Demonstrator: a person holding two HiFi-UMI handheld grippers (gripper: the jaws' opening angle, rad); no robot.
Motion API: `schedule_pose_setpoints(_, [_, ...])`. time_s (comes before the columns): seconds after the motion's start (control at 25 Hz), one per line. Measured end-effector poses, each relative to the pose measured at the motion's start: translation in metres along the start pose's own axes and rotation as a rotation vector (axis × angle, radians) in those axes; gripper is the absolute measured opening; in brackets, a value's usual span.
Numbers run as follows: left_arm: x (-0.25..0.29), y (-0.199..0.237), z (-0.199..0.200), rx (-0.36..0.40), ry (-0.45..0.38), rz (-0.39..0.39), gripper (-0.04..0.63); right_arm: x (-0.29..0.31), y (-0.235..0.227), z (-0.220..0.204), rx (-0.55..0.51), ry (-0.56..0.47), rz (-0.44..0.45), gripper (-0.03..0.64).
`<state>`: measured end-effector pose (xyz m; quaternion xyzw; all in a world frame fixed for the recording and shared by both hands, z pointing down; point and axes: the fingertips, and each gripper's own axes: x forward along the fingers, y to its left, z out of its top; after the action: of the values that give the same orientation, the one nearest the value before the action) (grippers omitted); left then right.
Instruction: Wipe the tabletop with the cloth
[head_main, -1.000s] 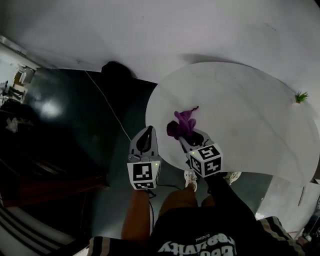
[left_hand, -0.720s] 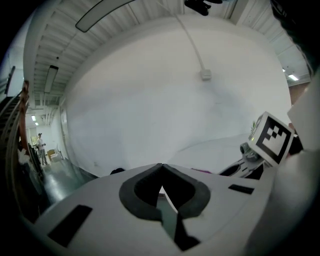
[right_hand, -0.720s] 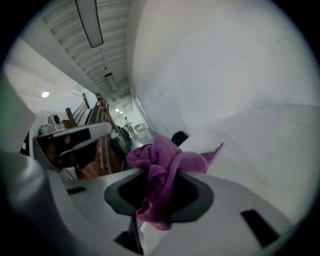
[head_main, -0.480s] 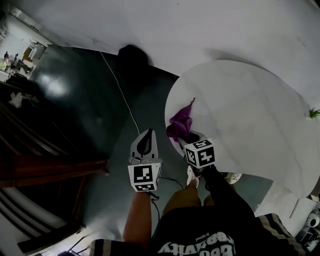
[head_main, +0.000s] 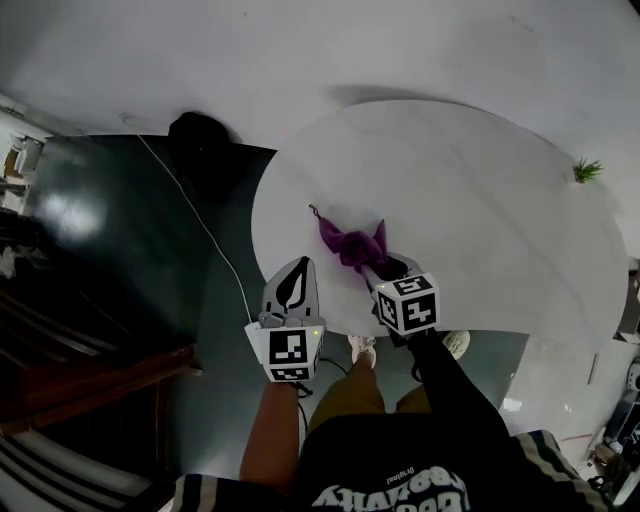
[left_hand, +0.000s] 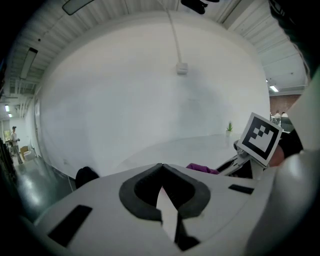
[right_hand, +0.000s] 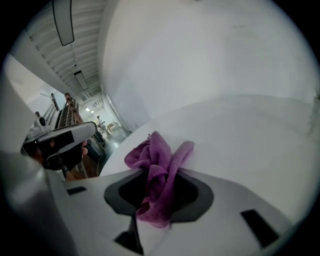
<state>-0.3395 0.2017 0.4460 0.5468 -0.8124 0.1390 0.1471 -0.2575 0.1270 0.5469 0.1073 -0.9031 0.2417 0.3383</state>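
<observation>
A crumpled purple cloth lies on the round white tabletop near its front edge. My right gripper is shut on the cloth, which bunches up out of its jaws and trails onto the table. My left gripper is at the table's front left edge, a little left of the cloth, jaws shut and empty. In the left gripper view its jaws meet at the tips, and the cloth shows just beyond them beside the right gripper's marker cube.
A small green plant stands at the table's far right edge. A dark bag and a thin cable lie on the dark floor left of the table. The person's legs and shoes are below the front edge.
The view has swung, so the table sits more centrally. The right gripper has dragged the cloth along the tabletop, and it now spreads out wider to the left. The left gripper stays shut alongside.
</observation>
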Motion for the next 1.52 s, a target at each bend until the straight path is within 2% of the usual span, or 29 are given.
schedule_pose_setpoints(0.32, [0.044,-0.147,0.042,0.059,-0.017,-0.146,-0.005,-0.104,-0.126,-0.026,0.115,-0.061,-0.125,0.13])
schedule_pose_setpoints(0.8, [0.103,-0.437,0.084,0.134,-0.058,-0.439,-0.005,-0.303,-0.356,-0.106,0.298,-0.148,-0.376,0.13])
schedule_pose_setpoints(1.04, [0.113,-0.578,0.101,0.148,-0.075,-0.624,-0.005,-0.411,-0.451,-0.163,0.403,-0.206,-0.545,0.129])
schedule_pose_setpoints(1.32, [0.104,-0.708,0.113,0.2,-0.106,-0.802,-0.005,-0.544,-0.529,-0.247,0.563,-0.259,-0.78,0.129])
schedule_pose_setpoints(1.52, [0.085,-0.767,0.118,0.219,-0.122,-0.868,-0.005,-0.612,-0.553,-0.3,0.634,-0.266,-0.888,0.129])
